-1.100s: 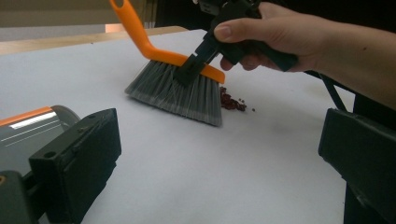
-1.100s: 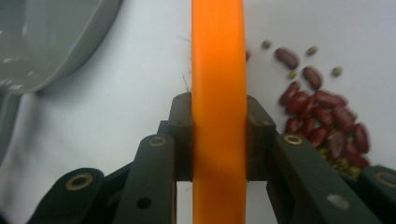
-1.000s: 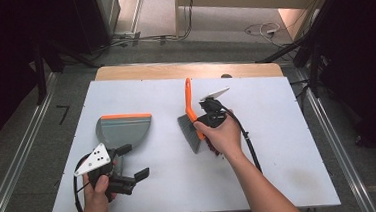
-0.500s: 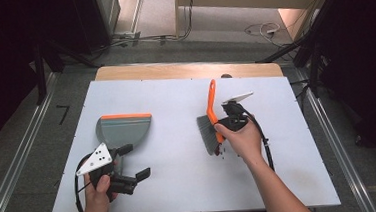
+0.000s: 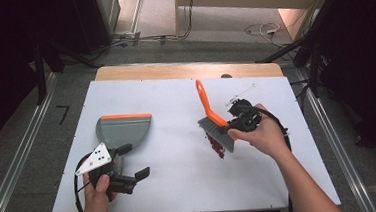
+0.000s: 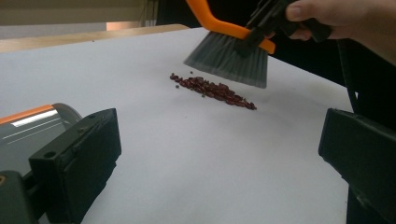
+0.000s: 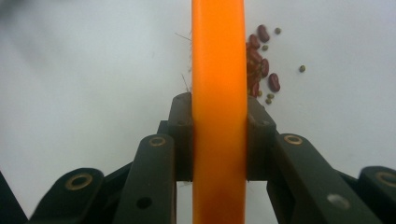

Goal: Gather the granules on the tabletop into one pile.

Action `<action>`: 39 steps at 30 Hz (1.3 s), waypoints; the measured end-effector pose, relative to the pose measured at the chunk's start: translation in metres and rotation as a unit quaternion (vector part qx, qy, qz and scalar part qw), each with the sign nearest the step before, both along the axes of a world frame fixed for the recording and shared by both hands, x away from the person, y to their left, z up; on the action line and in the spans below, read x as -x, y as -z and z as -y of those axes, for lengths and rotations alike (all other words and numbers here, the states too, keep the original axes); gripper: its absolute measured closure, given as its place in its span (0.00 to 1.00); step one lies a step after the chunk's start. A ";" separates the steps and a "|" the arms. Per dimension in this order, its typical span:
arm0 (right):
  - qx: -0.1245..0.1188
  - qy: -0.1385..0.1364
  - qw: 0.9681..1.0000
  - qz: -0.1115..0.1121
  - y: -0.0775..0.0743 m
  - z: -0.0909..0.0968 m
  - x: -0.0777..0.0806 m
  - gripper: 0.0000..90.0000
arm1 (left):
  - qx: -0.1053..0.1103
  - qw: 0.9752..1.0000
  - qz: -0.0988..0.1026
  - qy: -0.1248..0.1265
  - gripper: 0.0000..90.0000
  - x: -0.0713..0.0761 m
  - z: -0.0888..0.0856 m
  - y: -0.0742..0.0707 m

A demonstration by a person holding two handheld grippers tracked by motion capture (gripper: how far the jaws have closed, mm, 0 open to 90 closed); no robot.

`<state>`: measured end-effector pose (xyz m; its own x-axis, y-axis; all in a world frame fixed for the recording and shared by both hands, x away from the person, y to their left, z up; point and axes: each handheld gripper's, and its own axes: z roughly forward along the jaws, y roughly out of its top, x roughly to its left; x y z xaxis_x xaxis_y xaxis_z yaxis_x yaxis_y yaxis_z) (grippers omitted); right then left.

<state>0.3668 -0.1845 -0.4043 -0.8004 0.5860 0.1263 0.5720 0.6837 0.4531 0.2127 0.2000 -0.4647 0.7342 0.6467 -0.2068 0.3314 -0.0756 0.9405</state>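
You have a white tabletop (image 5: 181,186) with a bare wooden strip (image 5: 163,70) along its far edge — beyond it, grey floor (image 5: 160,17), loose cables (image 5: 263,29) and metal rails (image 5: 15,173) either side.

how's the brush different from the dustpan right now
The brush is clamped in the right hand-held gripper and held off the table above the beans; the dustpan lies flat on the table, in front of the open left hand-held gripper. The brush is slim with bristles; the dustpan is a broad scoop. Both are grey with orange.
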 end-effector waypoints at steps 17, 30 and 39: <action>0.043 -0.210 0.977 -0.006 0.033 -0.003 0.015 0.76 | -0.002 1.000 0.000 0.001 0.00 0.000 0.002 0.000; 0.029 -0.210 0.977 -0.021 0.035 -0.009 -0.031 0.76 | -0.001 1.000 -0.001 0.002 0.00 0.000 0.003 0.001; 0.036 -0.183 0.983 -0.006 0.033 -0.012 -0.049 0.76 | -0.002 1.000 -0.002 0.004 0.00 0.000 0.003 0.001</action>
